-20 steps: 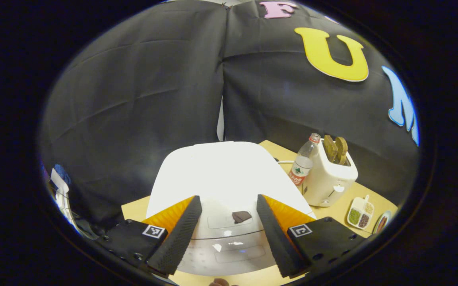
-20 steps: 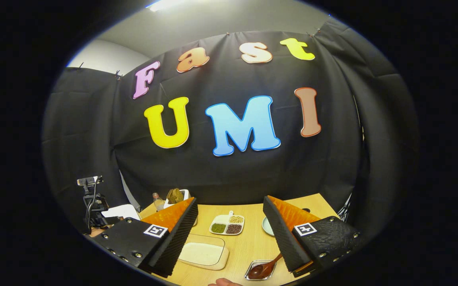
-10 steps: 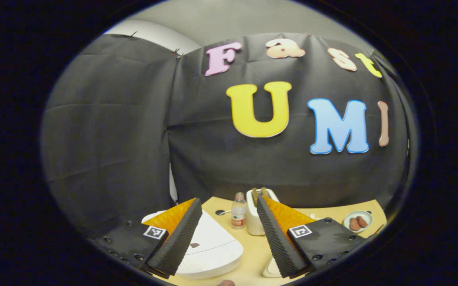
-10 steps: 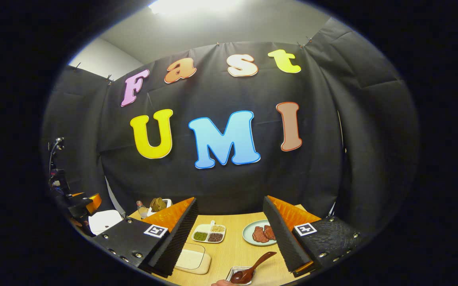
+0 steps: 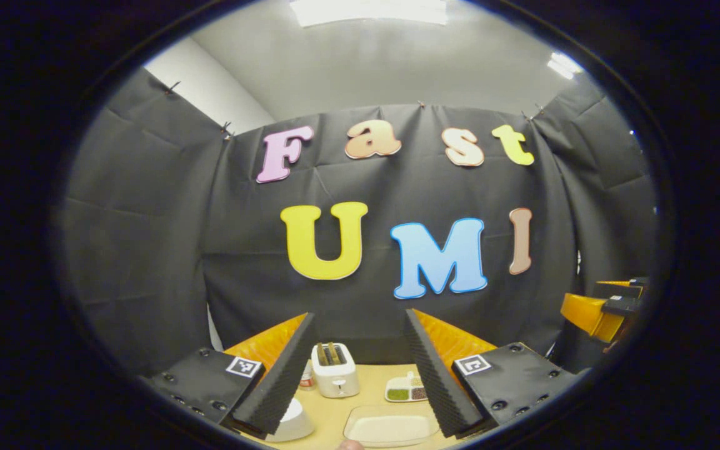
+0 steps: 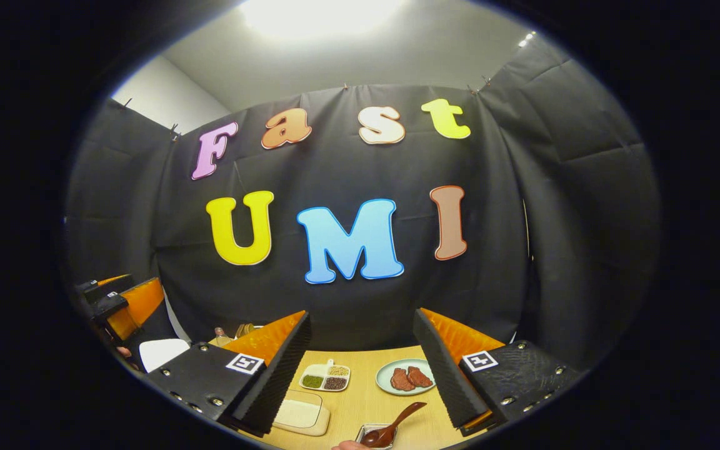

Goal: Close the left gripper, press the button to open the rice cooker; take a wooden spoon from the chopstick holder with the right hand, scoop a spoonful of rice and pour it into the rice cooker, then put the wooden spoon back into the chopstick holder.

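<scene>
Left gripper (image 5: 357, 375): jaws spread, nothing between them, held above the table (image 5: 363, 390). In the left gripper view the rice cooker (image 5: 294, 420) sits at 7 o'clock, lid down, partly behind the left finger. Toaster (image 5: 335, 370) just beyond at 6, rice tray (image 5: 388, 429) near the bottom edge.

Right gripper (image 6: 363, 369): jaws spread, empty. In the right gripper view the wooden spoon (image 6: 392, 425) lies at 6 o'clock, bowl resting in a small metal holder (image 6: 372, 431), handle tilted up toward 1. Rice tray at 7, meat plate (image 6: 407, 377) past the spoon.
</scene>
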Demonstrator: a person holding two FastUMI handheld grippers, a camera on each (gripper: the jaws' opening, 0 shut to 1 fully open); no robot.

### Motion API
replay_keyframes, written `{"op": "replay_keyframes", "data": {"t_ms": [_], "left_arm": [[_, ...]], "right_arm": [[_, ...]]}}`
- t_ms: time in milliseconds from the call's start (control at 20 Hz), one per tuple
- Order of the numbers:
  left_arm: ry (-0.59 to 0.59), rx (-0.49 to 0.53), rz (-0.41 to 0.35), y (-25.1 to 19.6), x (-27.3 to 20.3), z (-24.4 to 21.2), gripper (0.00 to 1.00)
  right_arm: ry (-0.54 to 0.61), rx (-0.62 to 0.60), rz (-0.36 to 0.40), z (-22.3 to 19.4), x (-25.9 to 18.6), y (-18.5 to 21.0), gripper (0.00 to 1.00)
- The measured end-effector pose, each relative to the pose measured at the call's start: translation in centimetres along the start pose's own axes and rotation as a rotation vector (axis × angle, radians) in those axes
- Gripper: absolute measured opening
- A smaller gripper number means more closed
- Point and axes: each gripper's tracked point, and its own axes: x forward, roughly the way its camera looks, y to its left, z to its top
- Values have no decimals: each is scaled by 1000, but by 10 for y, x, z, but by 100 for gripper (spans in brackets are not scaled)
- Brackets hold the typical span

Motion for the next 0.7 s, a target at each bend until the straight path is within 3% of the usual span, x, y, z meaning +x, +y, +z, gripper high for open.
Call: {"op": "replay_keyframes", "data": {"t_ms": [350,700], "left_arm": [[25,1,-38,-9,-4,2,94],[41,11,-51,-1,-7,-5,97]], "right_arm": [[-2,8,-22,5,-8,9,99],[-5,1,-33,2,-10,36,99]]}}
